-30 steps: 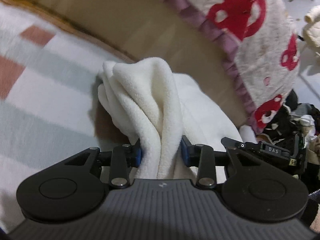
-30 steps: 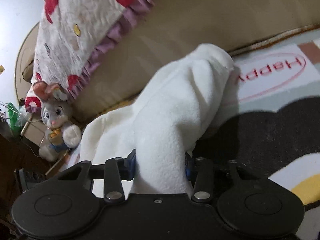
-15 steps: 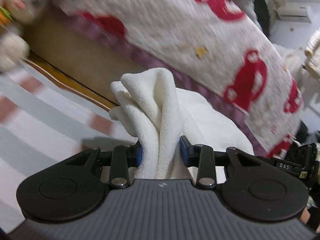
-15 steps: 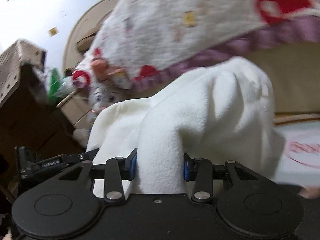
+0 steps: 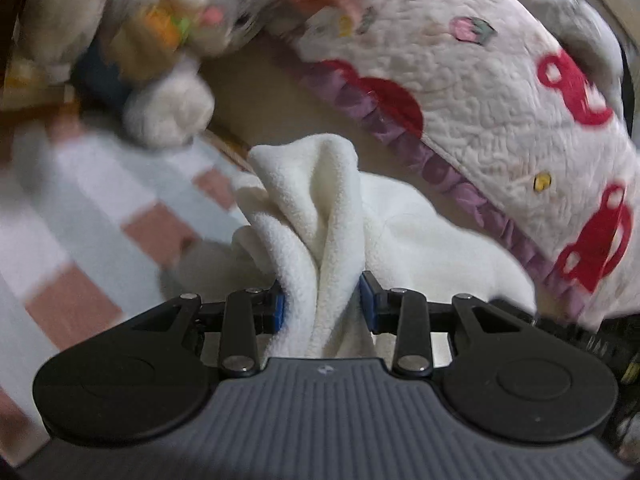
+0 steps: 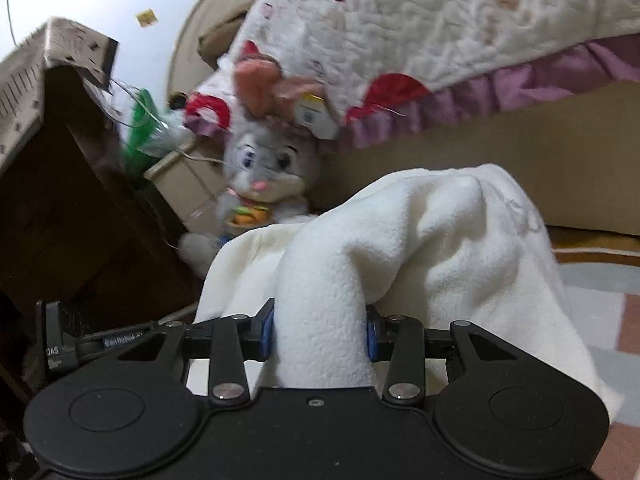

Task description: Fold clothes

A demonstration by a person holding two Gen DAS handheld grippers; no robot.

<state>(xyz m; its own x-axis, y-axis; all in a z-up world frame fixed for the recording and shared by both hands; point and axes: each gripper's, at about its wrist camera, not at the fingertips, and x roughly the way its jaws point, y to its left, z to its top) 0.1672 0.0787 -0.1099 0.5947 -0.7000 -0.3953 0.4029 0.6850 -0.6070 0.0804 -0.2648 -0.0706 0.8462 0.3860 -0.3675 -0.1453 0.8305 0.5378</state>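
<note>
Fleece fills the centre of both wrist views: a cream-white, thick-pile fleece garment is bunched and carried between the two grippers. In the left wrist view the left gripper has its jaws clamped on a twisted rope of the cloth, blue pads pressed against it on both sides, and the rest of the garment trails toward the lower right of the frame. In the right wrist view the right gripper has its jaws clamped on a fatter roll of the same garment, which humps up ahead of the pads and drapes to the right edge.

Behind it, a grey plush rabbit with pink ears sits at centre left, a quilted white bedspread with red shapes and a purple ruffle hangs across the top, and a rug with pale blue, white and pink blocks lies along the left of the left wrist view.

As for progress, no tidy fold shows anywhere: the cloth is gathered, creased and off the rug where it is gripped. My judgement is that the task is at an early stage. Spreading the garment flat, folding it over and squaring it all seem left to do.
</note>
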